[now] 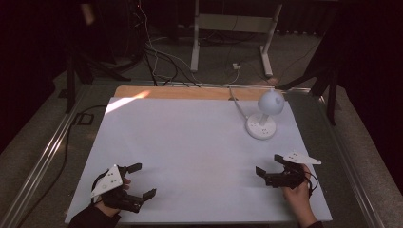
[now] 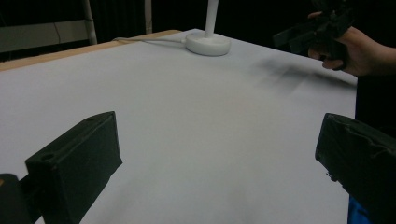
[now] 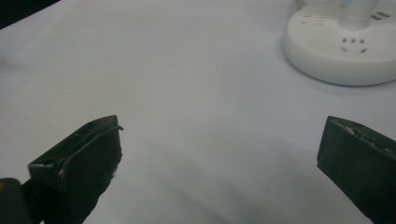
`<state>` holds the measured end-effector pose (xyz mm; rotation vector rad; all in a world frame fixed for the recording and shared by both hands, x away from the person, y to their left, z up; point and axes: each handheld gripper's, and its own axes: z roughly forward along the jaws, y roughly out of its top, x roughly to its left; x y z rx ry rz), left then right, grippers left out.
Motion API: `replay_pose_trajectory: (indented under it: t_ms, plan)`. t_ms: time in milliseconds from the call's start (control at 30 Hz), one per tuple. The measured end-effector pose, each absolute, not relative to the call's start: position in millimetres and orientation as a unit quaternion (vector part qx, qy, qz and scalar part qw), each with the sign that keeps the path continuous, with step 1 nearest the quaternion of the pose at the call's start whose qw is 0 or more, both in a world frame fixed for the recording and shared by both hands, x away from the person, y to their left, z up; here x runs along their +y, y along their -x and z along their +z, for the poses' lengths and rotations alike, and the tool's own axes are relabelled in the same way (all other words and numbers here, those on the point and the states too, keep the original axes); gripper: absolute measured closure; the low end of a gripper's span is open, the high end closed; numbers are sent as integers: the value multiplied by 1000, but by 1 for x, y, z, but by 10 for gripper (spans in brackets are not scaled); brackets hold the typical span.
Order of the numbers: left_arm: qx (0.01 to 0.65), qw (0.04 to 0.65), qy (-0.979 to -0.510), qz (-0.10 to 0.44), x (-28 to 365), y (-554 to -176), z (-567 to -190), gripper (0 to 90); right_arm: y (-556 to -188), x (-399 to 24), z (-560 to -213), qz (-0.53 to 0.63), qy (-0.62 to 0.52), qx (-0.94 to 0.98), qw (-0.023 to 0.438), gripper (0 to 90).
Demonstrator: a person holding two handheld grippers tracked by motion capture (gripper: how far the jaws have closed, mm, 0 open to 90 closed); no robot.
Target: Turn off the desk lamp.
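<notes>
Lamp [image 1: 264, 115] upright on round base, head facing away, hand-held grippers apart.

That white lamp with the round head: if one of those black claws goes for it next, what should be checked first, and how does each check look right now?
1. Right gripper jaws open and holding nothing: ok.
2. Left gripper jaws open and holding nothing: ok.
3. Lamp upright on its round base: ok.
4. White tabletop between the right gripper and the lamp bare: ok.
5. Lamp cord lying behind the lamp, away from the grippers: ok.
6. Whether the cord has slack enough for moving the lamp: cannot tell.
</notes>
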<state>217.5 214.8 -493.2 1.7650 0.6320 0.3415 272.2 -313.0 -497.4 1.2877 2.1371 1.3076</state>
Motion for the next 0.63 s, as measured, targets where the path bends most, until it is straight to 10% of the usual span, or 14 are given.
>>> replay_pose_trajectory:
  t_ms: [633]
  plan:
    - [268,578,-757,145,214,-217,-493,7,-245,-298,-509,432,-408,789,161,0]
